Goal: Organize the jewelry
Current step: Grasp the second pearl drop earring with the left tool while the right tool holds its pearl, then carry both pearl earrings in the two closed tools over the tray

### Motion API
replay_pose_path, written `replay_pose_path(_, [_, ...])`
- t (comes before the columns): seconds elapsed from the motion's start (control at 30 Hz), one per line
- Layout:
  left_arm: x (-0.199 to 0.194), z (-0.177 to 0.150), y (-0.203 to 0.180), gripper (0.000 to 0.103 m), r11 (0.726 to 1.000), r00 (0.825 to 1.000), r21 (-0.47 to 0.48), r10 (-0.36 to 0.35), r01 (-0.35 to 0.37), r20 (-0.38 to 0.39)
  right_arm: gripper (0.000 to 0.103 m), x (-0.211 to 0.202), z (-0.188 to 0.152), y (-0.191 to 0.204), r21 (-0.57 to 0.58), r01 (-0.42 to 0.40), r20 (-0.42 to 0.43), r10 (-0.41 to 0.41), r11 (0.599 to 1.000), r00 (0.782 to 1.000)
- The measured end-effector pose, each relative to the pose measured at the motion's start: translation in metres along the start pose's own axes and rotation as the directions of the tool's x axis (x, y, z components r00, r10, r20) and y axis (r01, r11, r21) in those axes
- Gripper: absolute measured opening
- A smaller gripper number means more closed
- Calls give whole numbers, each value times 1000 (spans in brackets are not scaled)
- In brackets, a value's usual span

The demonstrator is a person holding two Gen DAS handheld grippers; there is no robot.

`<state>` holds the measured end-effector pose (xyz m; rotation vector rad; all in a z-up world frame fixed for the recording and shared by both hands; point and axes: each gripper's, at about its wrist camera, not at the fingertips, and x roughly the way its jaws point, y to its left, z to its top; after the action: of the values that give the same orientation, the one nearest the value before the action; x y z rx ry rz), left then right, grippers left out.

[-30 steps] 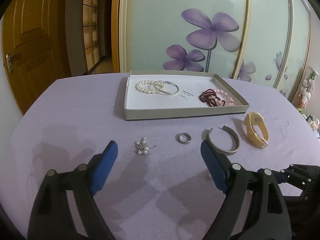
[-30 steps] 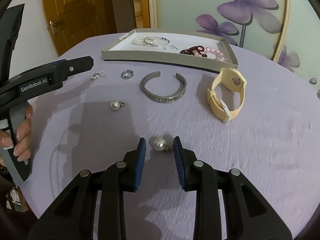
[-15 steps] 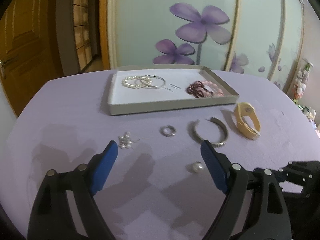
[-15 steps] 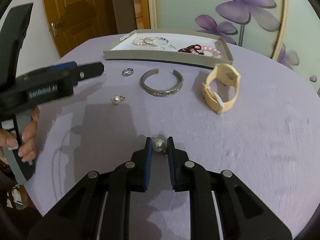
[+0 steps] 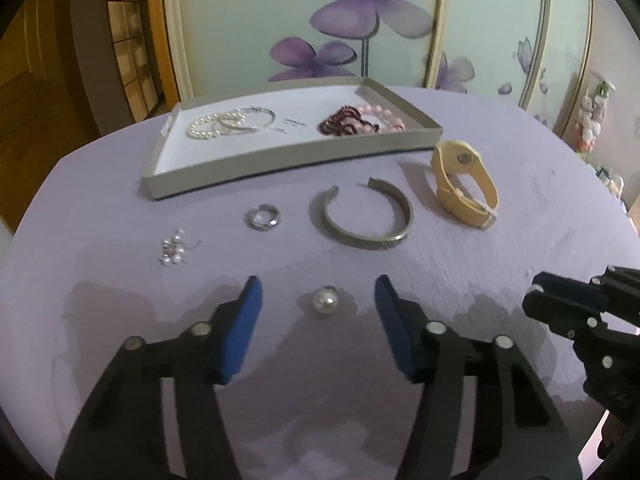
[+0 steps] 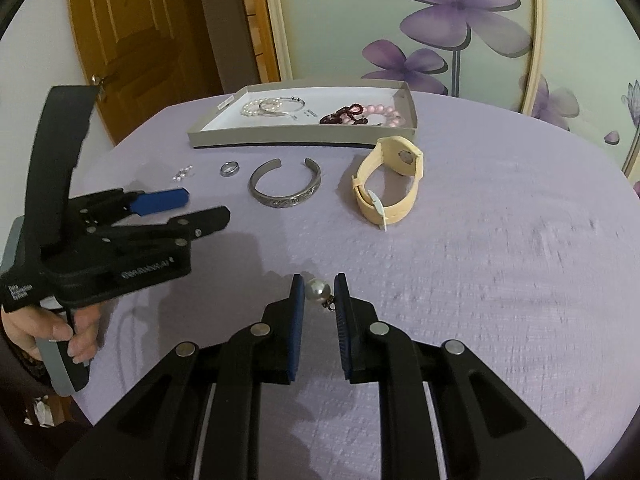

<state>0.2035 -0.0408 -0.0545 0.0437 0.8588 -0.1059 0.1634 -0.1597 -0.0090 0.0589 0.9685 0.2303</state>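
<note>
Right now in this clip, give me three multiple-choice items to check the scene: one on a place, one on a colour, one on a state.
1. Where is the open silver engraved cuff bracelet?
A. around a wrist
B. on the purple tablecloth, between the small steel ring and the rubber-strapped wristwatch
C. on the floor

2. What colour is the wristwatch's strap?
A. black
B. red
C. cream

3. How are the right tongs?
A. wide open, empty
B. closed on the steel ring
C. closed on a white pearl pendant

Answers:
1 B: it lies flat on the cloth, with the ring on one side and the watch on the other.
2 C: the whole band is cream.
3 C: the jaws have just been closing, and the blue pads pinch the pearl.
</note>
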Motion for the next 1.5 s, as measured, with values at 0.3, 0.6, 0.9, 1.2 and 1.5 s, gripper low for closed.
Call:
replay_pose_path(0.3, [10, 3, -7, 21, 1000, 999, 8, 20, -20, -37, 16, -2, -1, -1, 8, -14, 7, 14, 1000, 1000])
replay_pose_path(0.6, [8, 3, -5, 13, 1000, 999, 4, 20, -20, -37, 16, -6, 3, 0, 4, -23, 27, 23, 1000, 999])
replay_pose_path(0.9, [-9, 18, 24, 13, 998, 999, -58, 35, -34, 25, 16, -10, 21, 6, -18, -35, 74, 36, 999, 997])
replay_pose_path(1.2, [-28, 51, 52, 13, 993, 990, -108, 61, -47, 130, 16, -20, 51, 4, -29, -3, 185, 8, 1000, 983])
replay_pose_path(1.5, [-21, 83, 67, 13, 989, 983, -140, 64, -40, 172, 16, -11, 93, -1, -35, 20, 265, -10, 999, 964])
